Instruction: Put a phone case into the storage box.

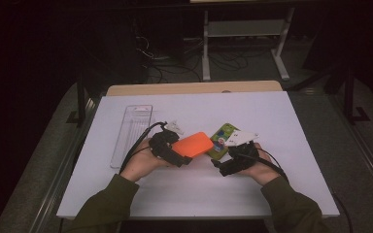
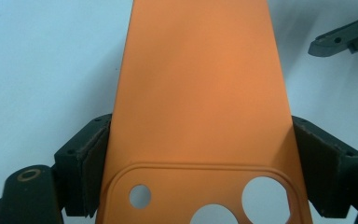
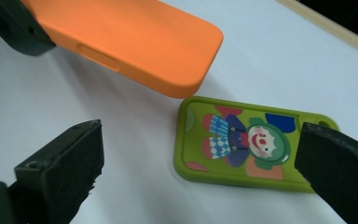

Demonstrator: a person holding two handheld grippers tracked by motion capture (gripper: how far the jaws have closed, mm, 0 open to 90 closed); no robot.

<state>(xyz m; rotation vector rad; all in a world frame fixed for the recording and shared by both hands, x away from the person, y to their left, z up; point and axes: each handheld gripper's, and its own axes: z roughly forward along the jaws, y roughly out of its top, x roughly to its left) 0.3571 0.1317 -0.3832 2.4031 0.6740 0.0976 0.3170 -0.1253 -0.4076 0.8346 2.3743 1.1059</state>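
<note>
Between the left claw's (image 2: 200,186) pads sits the orange phone case (image 2: 200,93), squeezed tight, while the open right claw (image 3: 200,168) hangs over the green clown case (image 3: 242,140), ready to grab it.

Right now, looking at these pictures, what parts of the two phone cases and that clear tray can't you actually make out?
- Orange case: in the left gripper view its camera-hole end is cut off by the bottom edge.
- Green clown case: in the right gripper view a black jaw hides its far corner; in the high view the orange case and the right gripper cover part of it.
- Clear tray: too small and dim in the high view to tell its contents.
</note>
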